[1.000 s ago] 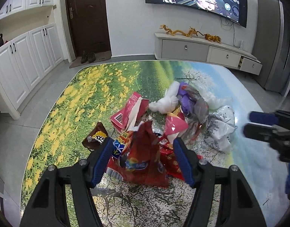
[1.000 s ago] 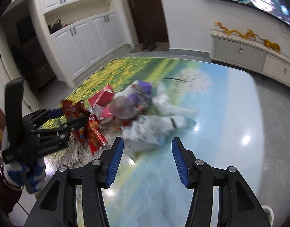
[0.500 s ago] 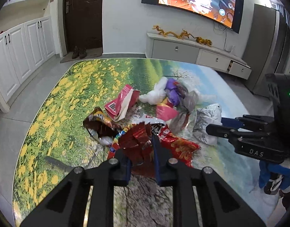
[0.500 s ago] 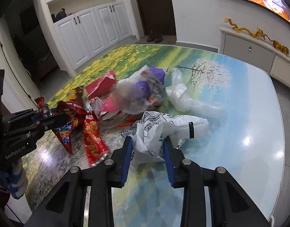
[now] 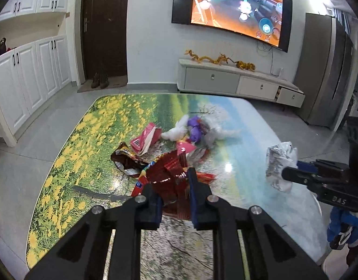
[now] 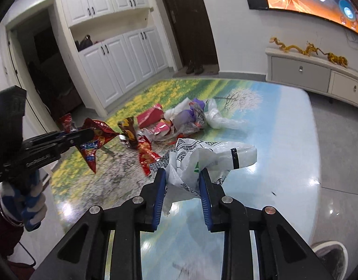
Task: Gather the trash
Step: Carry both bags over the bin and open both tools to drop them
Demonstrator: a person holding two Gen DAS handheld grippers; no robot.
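Observation:
My left gripper (image 5: 174, 184) is shut on a red snack wrapper (image 5: 169, 175) and holds it lifted above the table; it also shows in the right wrist view (image 6: 94, 137). My right gripper (image 6: 182, 184) is shut on a white printed plastic bag (image 6: 202, 156), raised off the table; the bag shows in the left wrist view (image 5: 280, 161). A trash pile stays on the table: a pink carton (image 5: 145, 137), a brown wrapper (image 5: 124, 158), a purple bag (image 5: 195, 126), clear plastic (image 6: 223, 121).
The table (image 5: 90, 140) has a landscape print with rounded edges. White cabinets (image 5: 27, 81) stand left, a TV console (image 5: 237, 81) behind, a dark door (image 5: 104, 28) at the back. A shoe (image 6: 330, 254) shows at the floor, lower right.
Both grippers closed on their items and lifted them: the left raised the red wrapper, the right raised the white bag off the table and away from the pile.

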